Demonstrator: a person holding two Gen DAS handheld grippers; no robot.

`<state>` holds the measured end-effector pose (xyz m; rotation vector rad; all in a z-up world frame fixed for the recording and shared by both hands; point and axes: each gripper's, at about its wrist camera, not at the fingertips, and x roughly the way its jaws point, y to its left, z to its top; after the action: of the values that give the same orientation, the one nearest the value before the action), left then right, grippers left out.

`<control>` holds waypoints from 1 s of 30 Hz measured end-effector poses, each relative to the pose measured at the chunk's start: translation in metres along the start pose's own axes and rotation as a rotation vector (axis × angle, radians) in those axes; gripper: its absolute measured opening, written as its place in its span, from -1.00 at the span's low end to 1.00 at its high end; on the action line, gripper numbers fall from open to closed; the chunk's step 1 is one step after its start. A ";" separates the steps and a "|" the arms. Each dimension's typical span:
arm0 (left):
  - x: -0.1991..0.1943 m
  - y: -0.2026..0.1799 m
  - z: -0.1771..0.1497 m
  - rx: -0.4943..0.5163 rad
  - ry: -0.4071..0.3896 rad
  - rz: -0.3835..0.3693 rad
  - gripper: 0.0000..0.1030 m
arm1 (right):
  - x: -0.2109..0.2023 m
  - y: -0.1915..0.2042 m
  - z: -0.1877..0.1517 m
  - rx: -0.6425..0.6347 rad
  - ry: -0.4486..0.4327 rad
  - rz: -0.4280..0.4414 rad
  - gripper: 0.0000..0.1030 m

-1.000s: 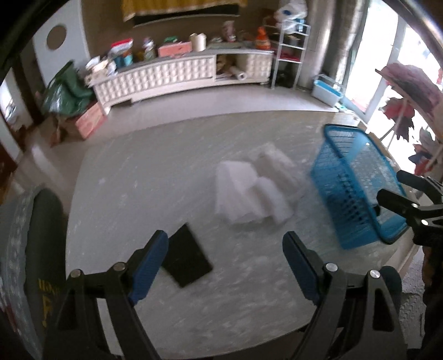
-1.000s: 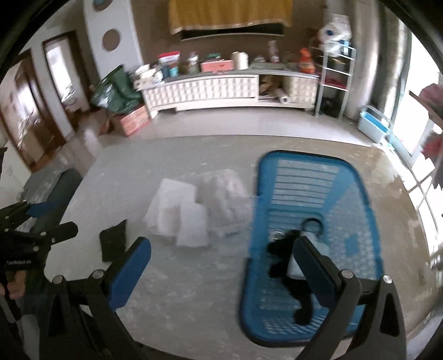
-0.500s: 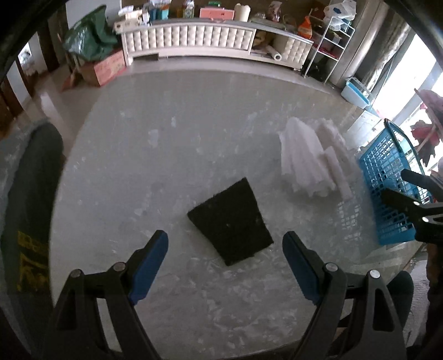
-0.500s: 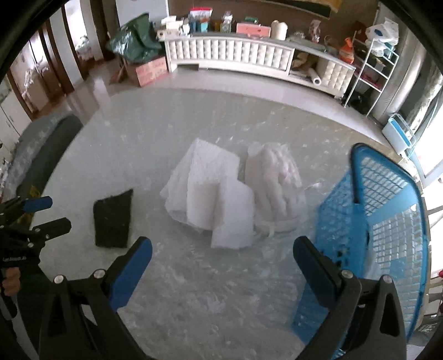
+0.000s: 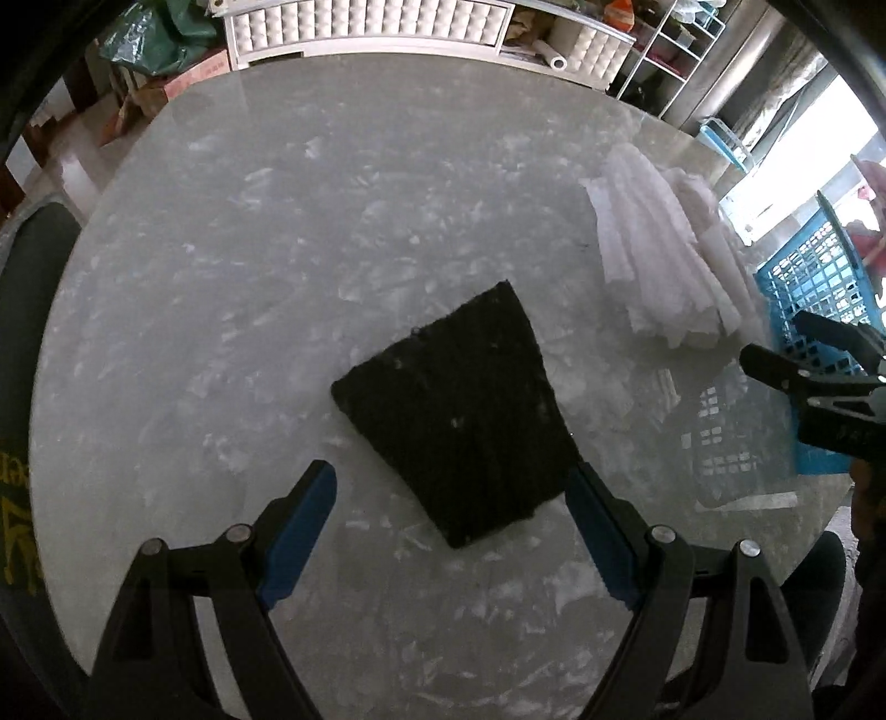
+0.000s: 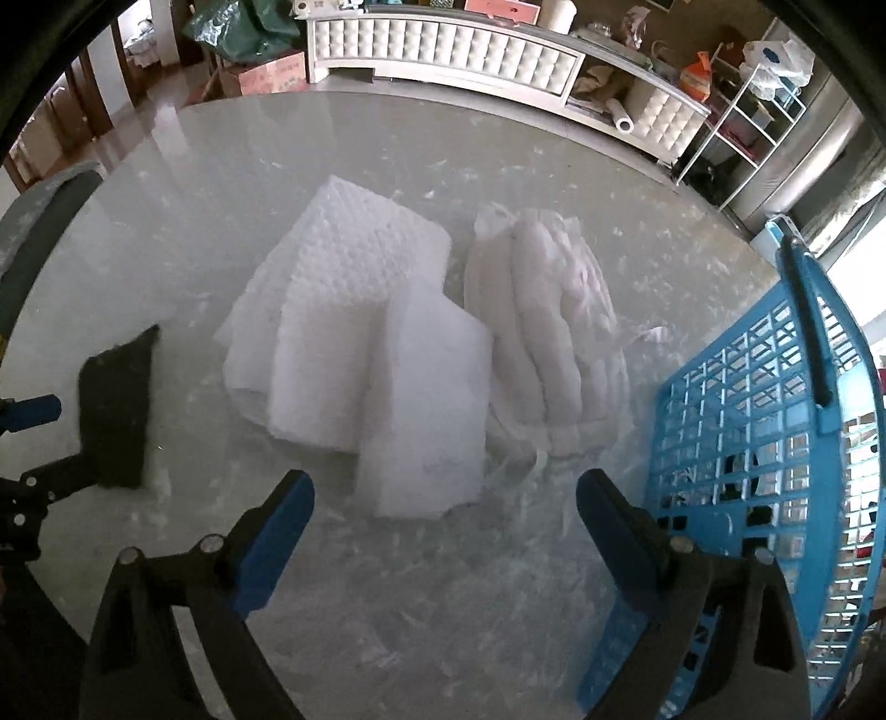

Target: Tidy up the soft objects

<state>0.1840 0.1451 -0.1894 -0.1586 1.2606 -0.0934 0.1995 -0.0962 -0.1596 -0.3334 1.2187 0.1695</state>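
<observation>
A black fabric pad [image 5: 459, 410] lies flat on the grey marble table [image 5: 221, 277]. My left gripper [image 5: 449, 482] hangs open just above it, with the pad's near end between the blue fingers and no pad pressed. A stack of white foam sheets [image 6: 360, 332] and a white bundled cloth [image 6: 554, 332] lie beside a blue plastic basket [image 6: 747, 415]. My right gripper [image 6: 446, 490] is low over the near corner of the sheets. Its jaws are closing, and that corner lies between them unpressed. Each gripper shows in the other's view: left gripper [image 6: 61, 437], right gripper [image 5: 775, 338].
Dark items show through the basket's mesh wall. A dark chair back [image 5: 27, 304] stands at the table's left edge. Behind the table are a white sideboard [image 6: 443, 44] loaded with clutter, a wire shelf [image 6: 747, 83] and a red box [image 6: 271, 77] on the floor.
Both grippers have sunk toward the table and tilted down. The left came over the black pad. The right swung from above the basket to the white sheets, and its jaws narrowed slightly.
</observation>
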 end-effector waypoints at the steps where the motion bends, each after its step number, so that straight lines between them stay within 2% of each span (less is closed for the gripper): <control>1: 0.003 0.000 0.001 0.001 0.003 -0.002 0.62 | 0.002 -0.001 0.001 0.001 0.001 -0.002 0.80; 6: 0.015 0.006 0.007 -0.019 0.015 -0.001 0.62 | 0.006 -0.002 0.005 0.010 -0.006 0.008 0.76; 12: 0.018 0.003 0.017 0.018 0.020 0.015 0.59 | 0.014 -0.011 0.012 0.035 0.003 0.027 0.64; 14: 0.020 -0.005 0.022 0.062 0.028 0.019 0.47 | 0.017 -0.014 0.012 0.054 0.010 0.029 0.63; 15: 0.020 -0.007 0.025 0.080 0.032 0.023 0.35 | 0.018 -0.016 0.012 0.057 0.012 0.031 0.59; 17: 0.022 -0.013 0.029 0.130 0.039 0.052 -0.03 | 0.020 -0.018 0.012 0.059 0.014 0.030 0.46; 18: 0.022 -0.014 0.029 0.145 0.040 0.060 -0.38 | 0.020 -0.018 0.012 0.057 0.015 0.034 0.40; 19: 0.021 -0.014 0.032 0.155 0.039 0.053 -0.59 | 0.021 -0.017 0.012 0.052 0.017 0.037 0.36; 21: 0.020 -0.015 0.037 0.160 0.050 0.010 -0.78 | 0.021 -0.016 0.013 0.042 0.017 0.033 0.17; 23: 0.020 -0.015 0.038 0.157 0.060 -0.033 -0.81 | 0.021 -0.013 0.014 0.032 0.019 0.044 0.05; 25: 0.020 -0.019 0.036 0.167 0.052 -0.037 -0.82 | 0.021 -0.009 0.013 0.021 0.013 0.047 -0.16; 29: 0.021 -0.021 0.032 0.159 0.061 -0.089 -0.83 | 0.020 -0.008 0.013 0.014 0.004 0.067 -0.38; 30: 0.020 -0.023 0.029 0.161 0.063 -0.100 -0.83 | 0.018 -0.009 0.013 0.020 -0.006 0.071 -0.50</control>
<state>0.2185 0.1213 -0.1958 -0.0793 1.3016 -0.2871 0.2204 -0.1013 -0.1708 -0.2726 1.2264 0.2191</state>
